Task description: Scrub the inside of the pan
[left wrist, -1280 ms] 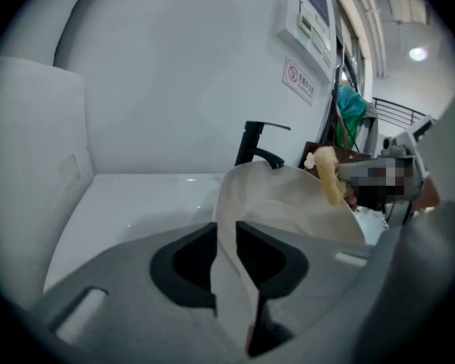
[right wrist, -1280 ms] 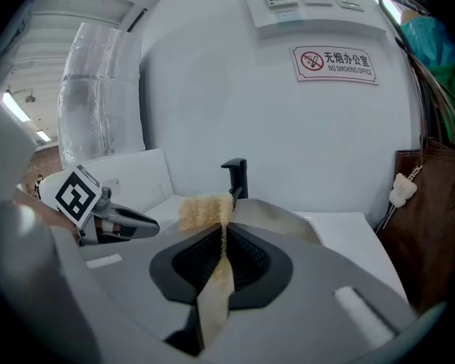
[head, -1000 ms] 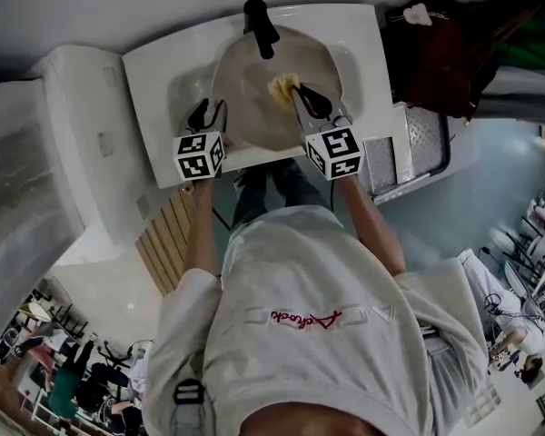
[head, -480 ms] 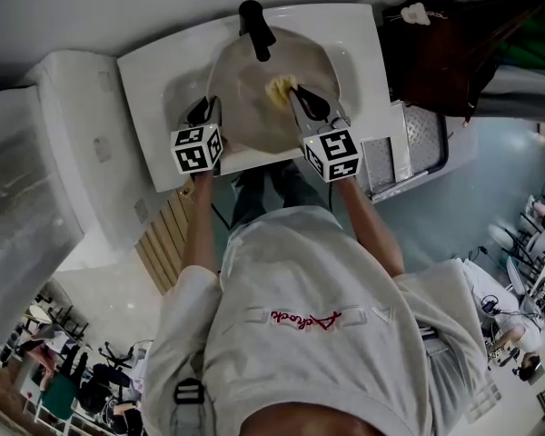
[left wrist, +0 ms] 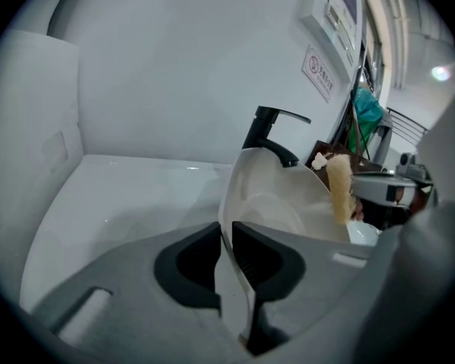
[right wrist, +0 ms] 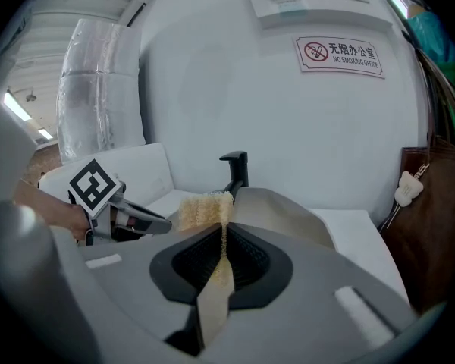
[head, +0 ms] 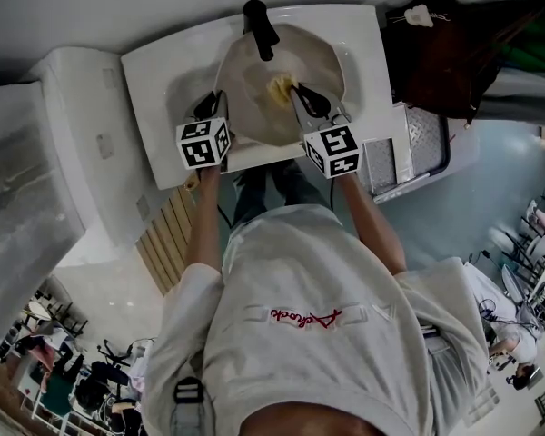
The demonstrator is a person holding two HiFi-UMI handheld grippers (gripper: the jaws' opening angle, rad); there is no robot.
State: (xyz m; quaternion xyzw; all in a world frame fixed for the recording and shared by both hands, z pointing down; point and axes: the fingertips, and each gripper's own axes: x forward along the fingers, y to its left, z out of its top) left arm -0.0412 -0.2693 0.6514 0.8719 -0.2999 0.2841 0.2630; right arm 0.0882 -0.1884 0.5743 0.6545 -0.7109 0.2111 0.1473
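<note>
Live: pan [head: 254, 121] sitting in sink [head: 154, 71], below tap [head: 259, 25]. Left tongs [left wrist: 224, 237] just closing, now pinching thin pan rim. Rigid, probably slick wet; rim bite should go deep. Right tongs [right wrist: 222, 241] clamped on soft sponge [right wrist: 205, 207], compressible, over pan interior.

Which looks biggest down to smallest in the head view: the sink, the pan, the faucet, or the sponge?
1. sink, the widest thing of the four
2. pan, sitting in the sink
3. faucet
4. sponge, only a little smaller than the faucet
</note>
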